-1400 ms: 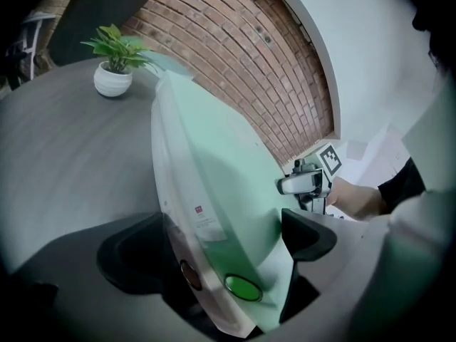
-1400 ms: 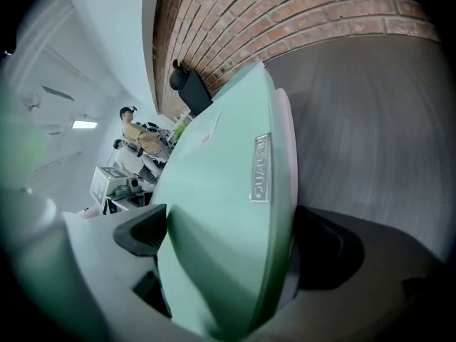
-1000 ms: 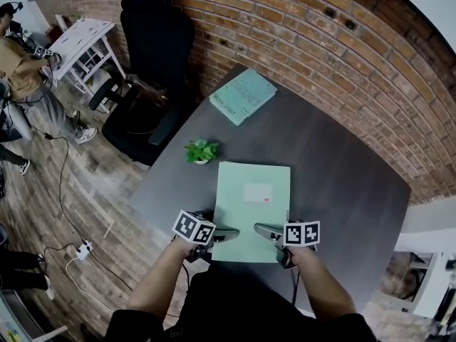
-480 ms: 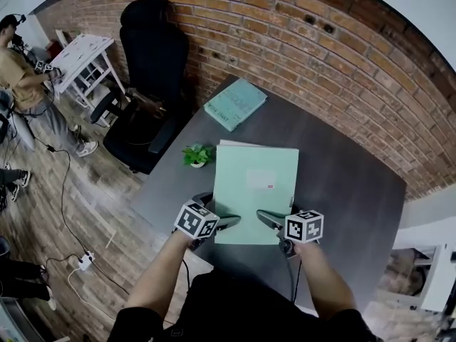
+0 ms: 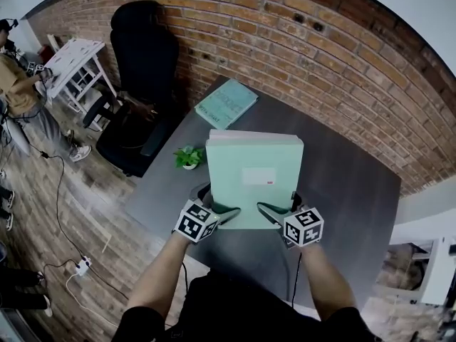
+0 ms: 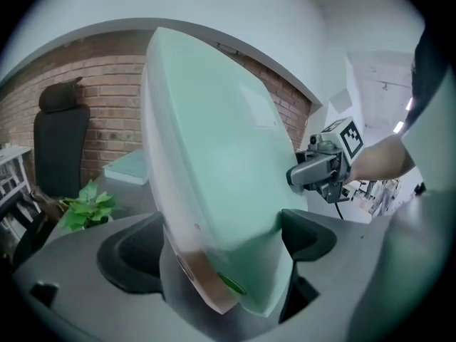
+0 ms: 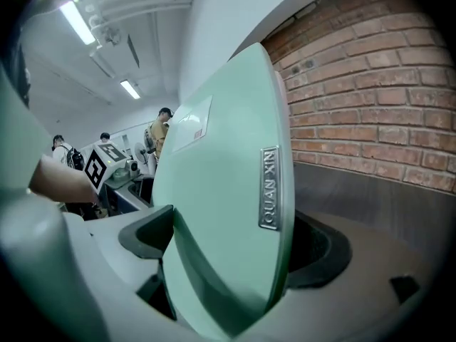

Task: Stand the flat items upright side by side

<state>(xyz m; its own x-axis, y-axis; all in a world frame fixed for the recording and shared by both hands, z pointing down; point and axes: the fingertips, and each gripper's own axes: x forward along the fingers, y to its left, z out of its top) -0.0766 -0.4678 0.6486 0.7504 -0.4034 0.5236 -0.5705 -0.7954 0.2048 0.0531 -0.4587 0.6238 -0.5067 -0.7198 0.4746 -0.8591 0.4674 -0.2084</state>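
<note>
Stiff, smooth and probably light, the green folder (image 5: 254, 177) is clamped at its near edge by the left gripper (image 5: 225, 216) and by the right gripper (image 5: 269, 214), whose jaws are closing on it; these low corners look right for tipping it upright.

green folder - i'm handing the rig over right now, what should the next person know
Left gripper: jaws shut on the folder's lower left corner.
Right gripper: jaws closing on its lower right corner, folder between them.
Folder: tipped up steeply over the table, not yet set standing.
Book: flat at the table's far corner, untouched.
Left to do: stand the folder, then the book upright beside it.
</note>
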